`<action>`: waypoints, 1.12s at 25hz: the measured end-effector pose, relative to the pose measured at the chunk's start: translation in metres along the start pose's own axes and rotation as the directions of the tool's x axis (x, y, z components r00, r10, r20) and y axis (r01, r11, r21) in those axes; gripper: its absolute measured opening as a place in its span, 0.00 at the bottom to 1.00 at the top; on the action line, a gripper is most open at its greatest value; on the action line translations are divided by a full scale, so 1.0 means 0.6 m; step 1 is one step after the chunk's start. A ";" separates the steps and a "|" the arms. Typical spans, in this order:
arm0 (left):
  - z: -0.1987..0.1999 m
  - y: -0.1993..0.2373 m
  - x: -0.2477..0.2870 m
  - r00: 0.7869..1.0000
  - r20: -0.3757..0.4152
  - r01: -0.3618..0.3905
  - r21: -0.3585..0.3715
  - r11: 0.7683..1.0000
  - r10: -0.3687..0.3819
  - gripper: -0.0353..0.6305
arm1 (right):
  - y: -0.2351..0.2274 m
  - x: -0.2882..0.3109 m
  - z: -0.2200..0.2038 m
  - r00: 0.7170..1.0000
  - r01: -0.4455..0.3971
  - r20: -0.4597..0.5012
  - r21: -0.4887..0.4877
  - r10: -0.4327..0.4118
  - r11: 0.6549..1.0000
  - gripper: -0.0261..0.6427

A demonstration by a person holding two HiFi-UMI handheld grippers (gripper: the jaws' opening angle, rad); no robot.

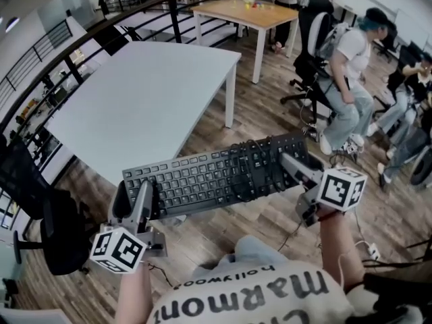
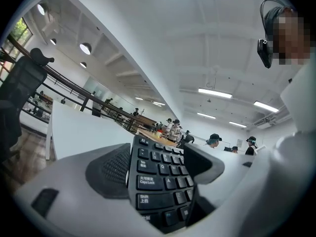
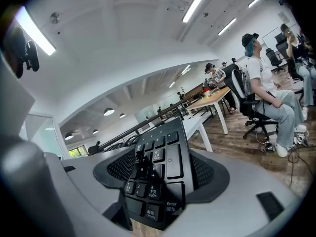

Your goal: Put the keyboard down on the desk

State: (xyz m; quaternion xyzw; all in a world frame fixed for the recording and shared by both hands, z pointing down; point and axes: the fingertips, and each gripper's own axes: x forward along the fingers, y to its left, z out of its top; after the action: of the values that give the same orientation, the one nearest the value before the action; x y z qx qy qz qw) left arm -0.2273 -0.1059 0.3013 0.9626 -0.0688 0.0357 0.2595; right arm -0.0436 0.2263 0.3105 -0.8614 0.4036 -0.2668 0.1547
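A black keyboard (image 1: 216, 175) hangs in the air above the wooden floor, short of the white desk (image 1: 145, 96). My left gripper (image 1: 133, 198) is shut on its left end, where the Tab and Caps Lock keys (image 2: 155, 181) sit between the jaws. At its right end my right gripper (image 1: 295, 162) is shut on the number pad (image 3: 158, 174). A black cable lies coiled on top of the keyboard's right half (image 1: 260, 164). The keyboard tilts slightly, right end higher in the head view.
A black office chair (image 1: 40, 208) stands at the left of the desk. A wooden table (image 1: 246, 12) is farther back. Seated people on chairs (image 1: 347, 79) fill the right side. A railing (image 1: 88, 39) runs behind the desk.
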 end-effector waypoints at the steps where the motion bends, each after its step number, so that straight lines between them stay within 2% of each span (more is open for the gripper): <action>1: 0.001 0.001 0.000 1.000 0.000 0.002 0.001 1.000 -0.002 0.55 | 0.001 0.000 0.000 1.000 0.000 0.002 0.000 0.000 1.000 0.51; 13: 0.001 -0.001 0.001 1.000 0.020 -0.002 0.027 1.000 0.001 0.55 | -0.003 0.004 -0.001 1.000 -0.015 0.018 0.012 0.015 1.000 0.51; 20: 0.016 -0.012 -0.020 0.996 0.092 0.000 0.046 0.999 -0.004 0.55 | 0.008 0.006 0.013 0.996 -0.066 0.057 -0.024 0.068 0.997 0.51; 28: 0.022 -0.008 -0.011 0.984 0.139 0.106 0.048 0.993 -0.112 0.55 | 0.028 -0.026 0.018 0.987 -0.026 0.155 -0.081 0.038 0.996 0.51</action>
State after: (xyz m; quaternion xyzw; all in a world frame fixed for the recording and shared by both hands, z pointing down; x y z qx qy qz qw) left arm -0.2327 -0.1075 0.2867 0.9701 -0.0334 -0.0455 0.2360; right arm -0.0563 0.2286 0.2885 -0.8785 0.4141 -0.1801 0.1562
